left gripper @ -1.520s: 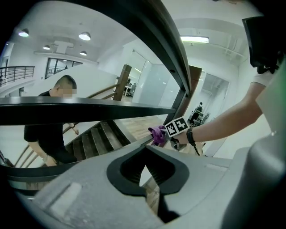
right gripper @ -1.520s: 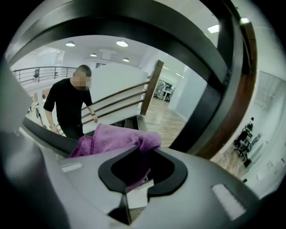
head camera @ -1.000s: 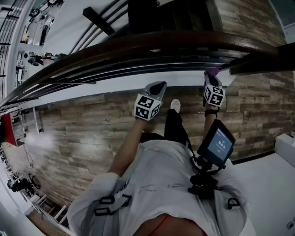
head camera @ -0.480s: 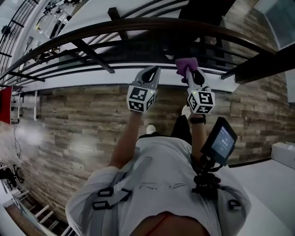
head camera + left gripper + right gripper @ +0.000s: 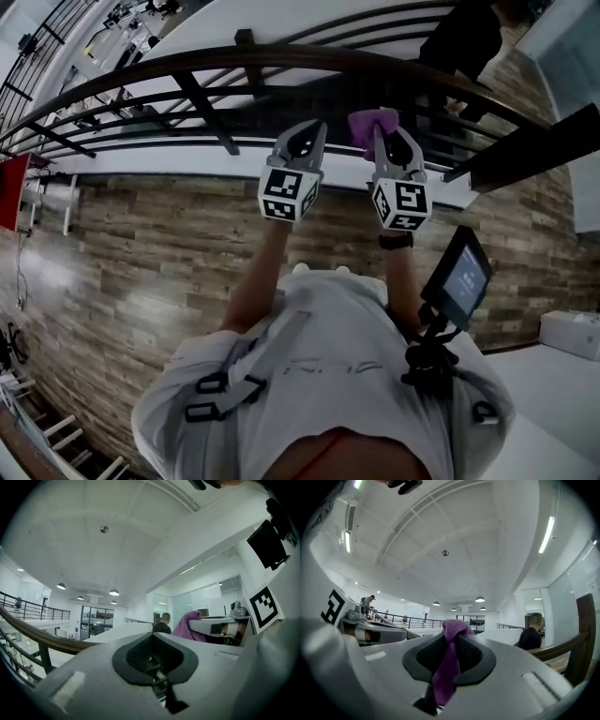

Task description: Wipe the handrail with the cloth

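A dark wooden handrail (image 5: 281, 56) curves across the top of the head view over black metal bars. My right gripper (image 5: 386, 139) is shut on a purple cloth (image 5: 371, 124), which sticks out past its tips just below the rail. In the right gripper view the cloth (image 5: 449, 663) is pinched between the jaws and the rail (image 5: 562, 648) shows at the right edge. My left gripper (image 5: 306, 141) is held up beside the right one, shut with nothing in it. The left gripper view shows the rail (image 5: 42, 634) at the left and the cloth (image 5: 187, 625) at the right.
A wood-plank floor (image 5: 141, 253) lies under my feet, with a white strip along the railing's base. A dark post (image 5: 534, 141) slants in at the right. A person (image 5: 530, 637) in dark clothes stands beyond the railing. A small screen (image 5: 459, 277) hangs at my right hip.
Both grippers have risen toward the rail and drawn closer together, side by side. The right one still carries the cloth, now nearer the rail's underside. The view has shifted along the railing.
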